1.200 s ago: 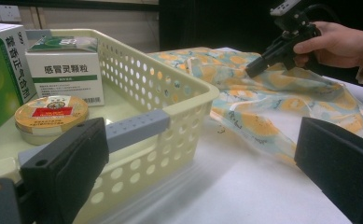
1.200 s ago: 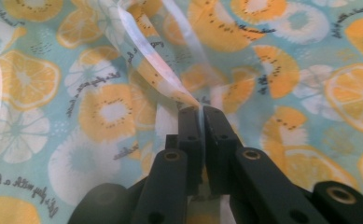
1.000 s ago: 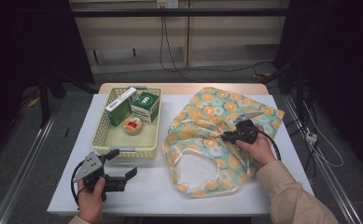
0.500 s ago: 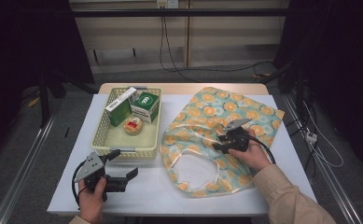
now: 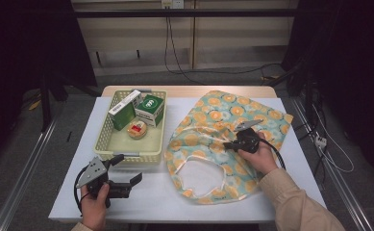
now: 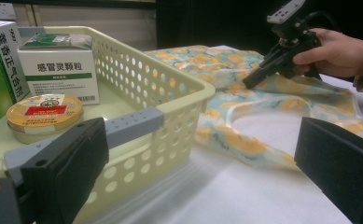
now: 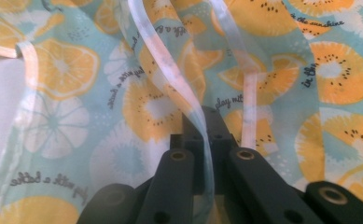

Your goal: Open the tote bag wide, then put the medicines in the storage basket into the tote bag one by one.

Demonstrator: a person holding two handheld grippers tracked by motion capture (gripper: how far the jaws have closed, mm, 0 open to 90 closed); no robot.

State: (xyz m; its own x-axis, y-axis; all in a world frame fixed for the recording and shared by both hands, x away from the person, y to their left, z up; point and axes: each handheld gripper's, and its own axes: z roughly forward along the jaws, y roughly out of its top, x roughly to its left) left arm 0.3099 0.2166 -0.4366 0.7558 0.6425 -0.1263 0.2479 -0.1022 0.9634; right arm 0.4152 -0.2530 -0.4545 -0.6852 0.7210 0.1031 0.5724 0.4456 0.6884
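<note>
A cloth bag [image 5: 223,111] printed with orange slices lies flat on the right half of the white table [image 5: 155,202]. My right gripper [image 5: 229,144] rests on it near its opening. Its jaws have just closed and stand shut on the bag's pale translucent strap [image 7: 170,70], which runs up between the black jaws of the right gripper [image 7: 206,123]. My left gripper [image 5: 127,169] is held low at the front left, just in front of the basket [image 5: 106,130]. The left gripper [image 6: 202,172] is open wide with nothing between its pads.
The cream perforated basket [image 6: 188,88] holds two green-and-white boxes [image 5: 124,109] [image 5: 150,109] and a round tin [image 5: 137,129]. The tin [image 6: 44,114] lies in front of a white box [image 6: 58,70]. A wooden strip edges the table's far side.
My right gripper has slid a little to the left across the bag, toward its opening, and closed on the strap. My left hand has stayed where it was.
</note>
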